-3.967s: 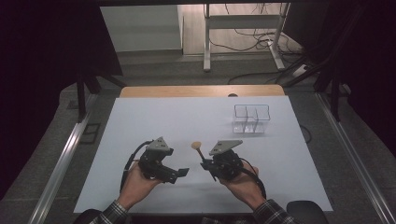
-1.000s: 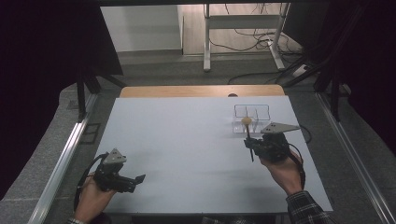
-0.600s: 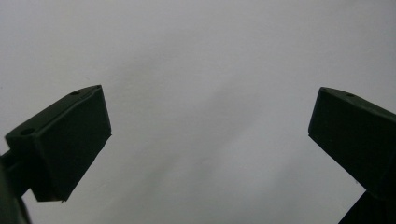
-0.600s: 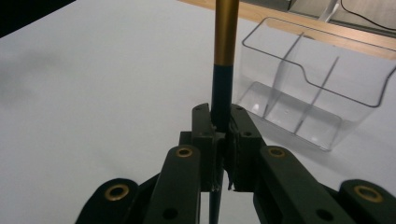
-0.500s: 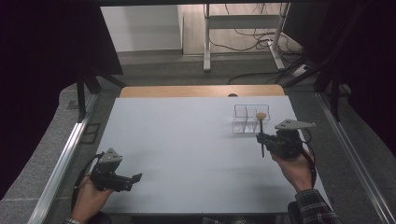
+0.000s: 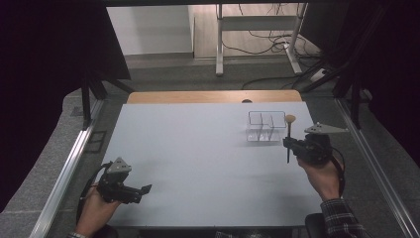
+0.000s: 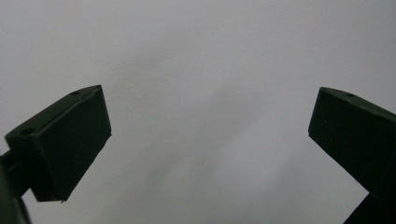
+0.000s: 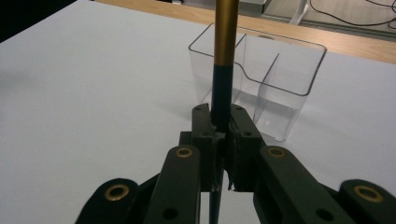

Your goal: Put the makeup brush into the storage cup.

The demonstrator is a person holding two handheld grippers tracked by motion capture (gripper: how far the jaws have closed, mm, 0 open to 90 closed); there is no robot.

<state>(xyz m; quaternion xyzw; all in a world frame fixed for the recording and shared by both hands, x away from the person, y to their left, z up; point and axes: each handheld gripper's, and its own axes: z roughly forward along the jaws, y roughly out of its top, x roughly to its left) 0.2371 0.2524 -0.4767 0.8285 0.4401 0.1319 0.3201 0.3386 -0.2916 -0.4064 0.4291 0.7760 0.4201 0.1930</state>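
Observation:
A brush [image 6: 288, 141] with a black handle, gold ferrule [image 8: 224, 32] and round tan head stands upright in my right gripper [image 6: 289, 145], whose jaws are shut on the black handle [image 8: 221, 93]. It hangs over the white table just right of a clear plastic organizer [image 6: 266, 125] with divided compartments [image 8: 261, 79], which lies just beyond the jaws in the right gripper view. My left gripper [image 6: 143, 190] rests near the front left corner of the table, jaws wide open [image 7: 210, 140] over bare white surface with nothing between them.
The white table top [image 6: 198, 148] has a wooden strip [image 6: 213, 96] along its far edge. Metal rails [image 6: 69, 168] run down both sides. Table legs and cables [image 6: 257, 34] lie on the floor beyond.
My right gripper has carried the upright brush further right, from in front of the organizer to its right side. The left gripper has stayed at the front left; earlier both were at centre front.

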